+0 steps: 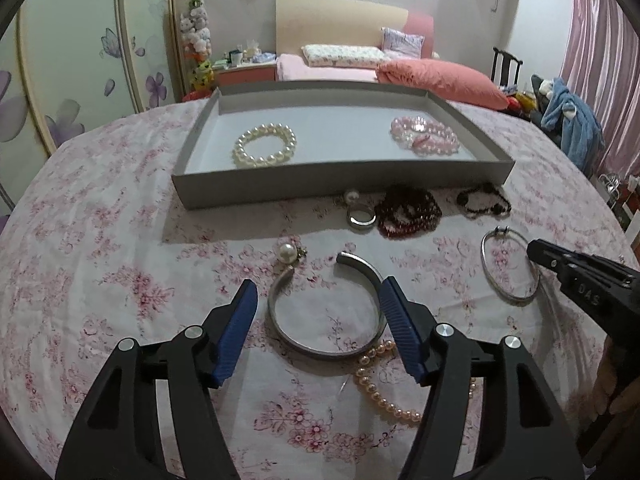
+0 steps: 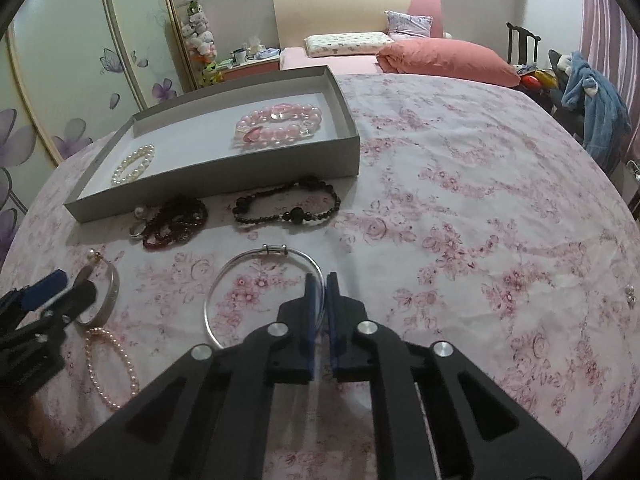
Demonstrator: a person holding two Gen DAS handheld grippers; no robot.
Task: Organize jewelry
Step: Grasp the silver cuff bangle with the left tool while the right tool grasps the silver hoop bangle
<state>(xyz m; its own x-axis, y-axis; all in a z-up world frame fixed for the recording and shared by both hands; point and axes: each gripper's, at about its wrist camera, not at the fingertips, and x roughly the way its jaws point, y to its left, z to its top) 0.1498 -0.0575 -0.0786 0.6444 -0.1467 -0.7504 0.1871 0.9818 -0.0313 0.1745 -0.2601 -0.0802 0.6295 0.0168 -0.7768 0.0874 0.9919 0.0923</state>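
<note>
The left tongs [image 1: 316, 300] stand apart over the flowered surface [image 1: 100, 280], one blue pad on each side of an open silver cuff bangle [image 1: 320, 348] that lies flat; the pads do not press on it. Just beside the cuff, nearer the camera, lies a strand of pinkish pearls [image 1: 380, 392], and at the cuff's far end sits a pearl earring [image 1: 289, 252]. The right tongs [image 2: 320, 280] are clamped together on the rim of a thin silver hoop bangle [image 2: 224, 280], whose wire passes between the blue pads; the rest of the hoop rests on the cloth. Farther out, near the tray's front wall, lie a silver ring [image 1: 361, 217] with another pearl piece [image 1: 351, 197] just behind it, a heap of dark red beads [image 1: 408, 212] touching the ring, and a black bead bracelet [image 2: 286, 206] a little apart from the heap. Beyond them stands the shallow grey tray [image 1: 320, 188], which holds a white pearl bracelet [image 1: 265, 145] toward its left and a pink bead bracelet [image 1: 426, 136] toward its right, well apart. Behind the surface are a bed [image 1: 328, 68] with pink pillows and pink curtains [image 1: 600, 40].
</note>
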